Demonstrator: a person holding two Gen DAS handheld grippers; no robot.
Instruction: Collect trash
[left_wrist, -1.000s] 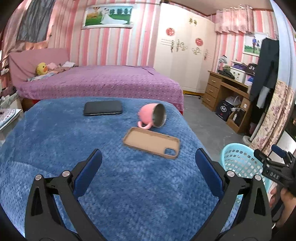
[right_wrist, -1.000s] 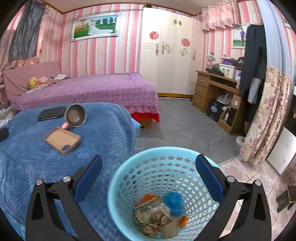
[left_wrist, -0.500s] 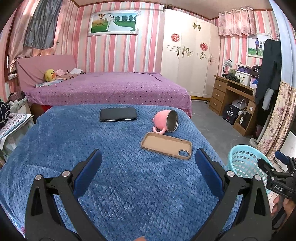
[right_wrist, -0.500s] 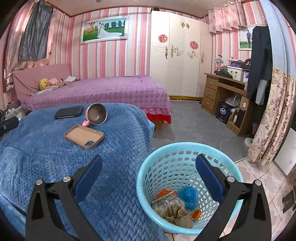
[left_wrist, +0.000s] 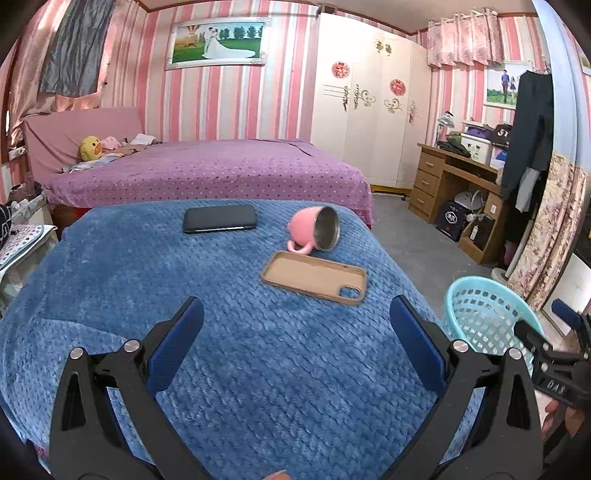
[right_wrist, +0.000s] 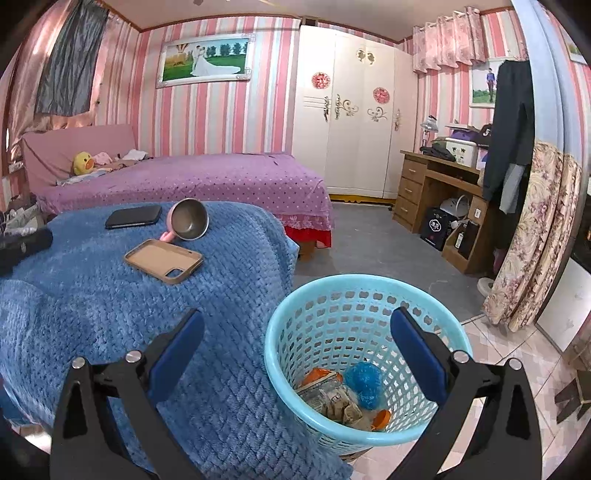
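A light blue plastic basket (right_wrist: 369, 295) stands on the floor beside the blue blanket (right_wrist: 110, 314); it also shows in the left wrist view (left_wrist: 491, 295). Inside lie crumpled paper trash (right_wrist: 338, 404), a blue ball of wrapper (right_wrist: 364, 380) and orange scraps (right_wrist: 380, 419). My right gripper (right_wrist: 297, 350) is open and empty, above the basket's near left rim. My left gripper (left_wrist: 295, 339) is open and empty over the blue blanket (left_wrist: 258, 350). The right gripper's body shows at the right edge of the left wrist view (left_wrist: 546, 362).
On the blanket lie a tan phone case (left_wrist: 314, 277), a tipped pink mug (left_wrist: 314, 229) and a black phone (left_wrist: 219, 218). A purple bed (left_wrist: 207, 173) is behind. A wooden desk (right_wrist: 436, 184), white wardrobe (right_wrist: 351, 110) and floral curtain (right_wrist: 535, 240) are at the right.
Both grippers have drawn back and up. The basket looks farther and more to the right in the right wrist view. Both jaws stay open.
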